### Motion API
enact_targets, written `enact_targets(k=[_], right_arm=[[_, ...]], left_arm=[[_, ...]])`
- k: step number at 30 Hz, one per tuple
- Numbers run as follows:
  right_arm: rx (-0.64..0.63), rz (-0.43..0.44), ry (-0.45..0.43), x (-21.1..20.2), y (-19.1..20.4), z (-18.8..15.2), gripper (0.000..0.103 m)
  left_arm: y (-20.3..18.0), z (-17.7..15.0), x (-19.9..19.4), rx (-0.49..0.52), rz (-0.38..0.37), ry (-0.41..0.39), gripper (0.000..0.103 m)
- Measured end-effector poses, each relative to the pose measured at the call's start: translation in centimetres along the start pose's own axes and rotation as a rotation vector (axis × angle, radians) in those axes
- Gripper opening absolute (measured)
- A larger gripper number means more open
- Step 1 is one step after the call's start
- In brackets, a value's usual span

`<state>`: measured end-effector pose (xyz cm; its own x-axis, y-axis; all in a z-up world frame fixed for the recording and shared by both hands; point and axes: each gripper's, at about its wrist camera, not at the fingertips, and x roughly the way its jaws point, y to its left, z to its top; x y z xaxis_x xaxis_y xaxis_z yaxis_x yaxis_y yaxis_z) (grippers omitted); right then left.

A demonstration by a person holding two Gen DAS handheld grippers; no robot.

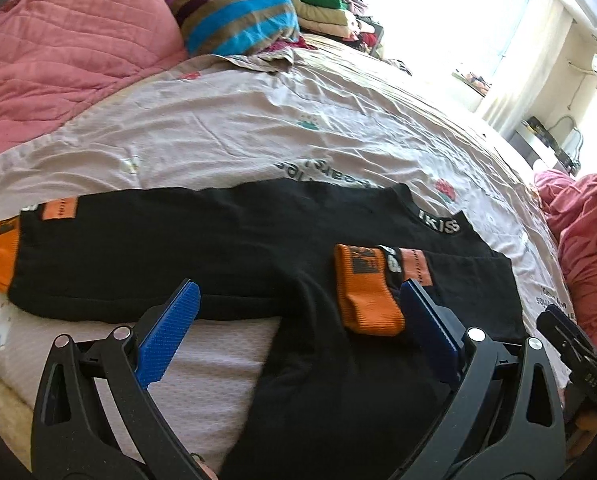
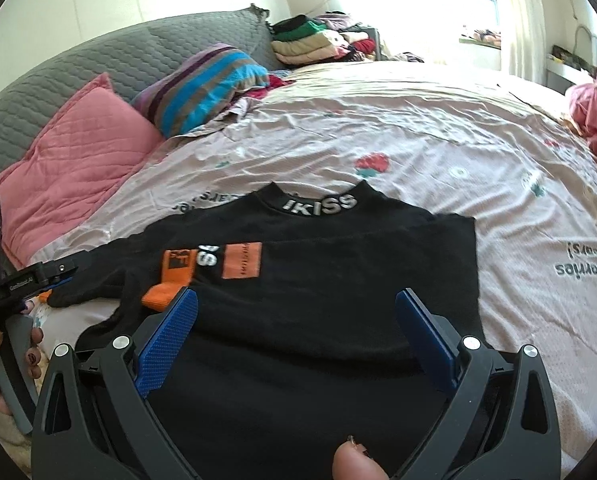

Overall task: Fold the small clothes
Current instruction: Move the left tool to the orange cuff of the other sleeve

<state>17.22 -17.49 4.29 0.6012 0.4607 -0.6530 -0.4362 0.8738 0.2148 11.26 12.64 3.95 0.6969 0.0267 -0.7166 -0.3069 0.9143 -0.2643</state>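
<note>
1. Black sweater [image 1: 226, 248] lies flat across the frame's middle on the bedsheet [image 1: 258, 120]; one orange-cuffed sleeve [image 1: 368, 288] is folded over its body. Left gripper [image 1: 298, 304] fingers are apart, holding nothing.
2. Its "IKISS" collar [image 2: 320, 203] sits at centre, above the right gripper [image 2: 296, 308], fingers apart over the fabric.

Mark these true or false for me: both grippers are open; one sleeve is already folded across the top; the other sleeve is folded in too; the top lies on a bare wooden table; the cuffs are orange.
1. Both the left gripper and the right gripper are open: true.
2. One sleeve is folded across the black top: true.
3. The other sleeve is folded in too: false, it lies stretched out flat to the side.
4. The top lies on a wooden table: false, it lies on a printed bedsheet.
5. The cuffs are orange: true.
</note>
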Motion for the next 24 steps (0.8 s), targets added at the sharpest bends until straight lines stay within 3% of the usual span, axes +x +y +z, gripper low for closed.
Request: enact_targets(k=[6,24], right_arm=[[-0.052,0.018,-0.010,0.3,2.6,0.7,0.098],[-0.185,0.137,0.004,2.0,11.7,1.8,0.098]], left_arm=[[1.9,0.2,-1.4,-0.001,0.073,-0.039,0.093],[8.3,0.1,-3.0,-0.121,0.138,-0.061,0.093]])
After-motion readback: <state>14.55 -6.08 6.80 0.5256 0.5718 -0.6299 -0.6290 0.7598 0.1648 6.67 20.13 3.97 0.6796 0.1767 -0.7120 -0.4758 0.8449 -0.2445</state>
